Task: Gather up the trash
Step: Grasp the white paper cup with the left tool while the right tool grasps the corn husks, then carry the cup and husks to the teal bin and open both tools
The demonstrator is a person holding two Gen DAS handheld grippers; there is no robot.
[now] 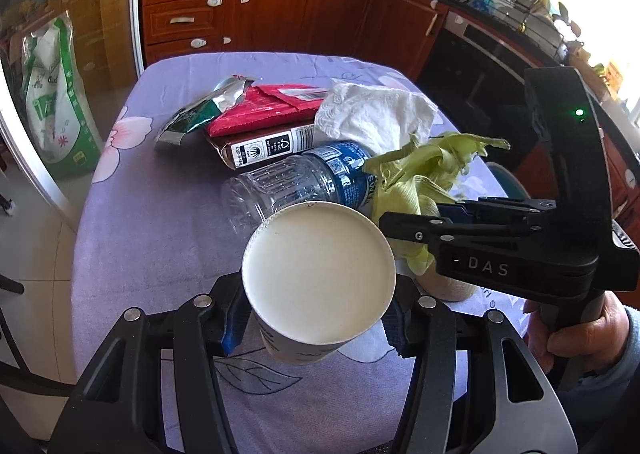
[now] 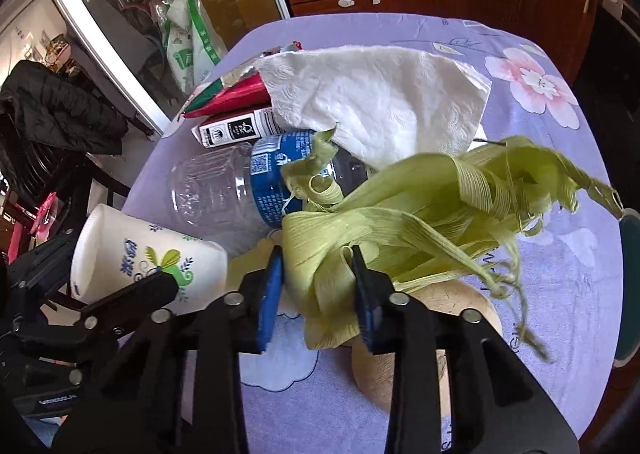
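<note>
My left gripper is shut on a white paper cup and holds it above the table, base toward the camera; the cup also shows in the right wrist view. My right gripper is shut on green corn husks, lifted over the table; the husks also show in the left wrist view. A clear plastic bottle with a blue label lies on its side. Behind it lie a white tissue, a red wrapper, a brown carton and a green foil wrapper.
The table has a purple flowered cloth. A tan woven object sits under the husks. Wooden cabinets stand behind the table. A green-and-white bag leans by a glass door on the left. A chair with a black jacket stands left.
</note>
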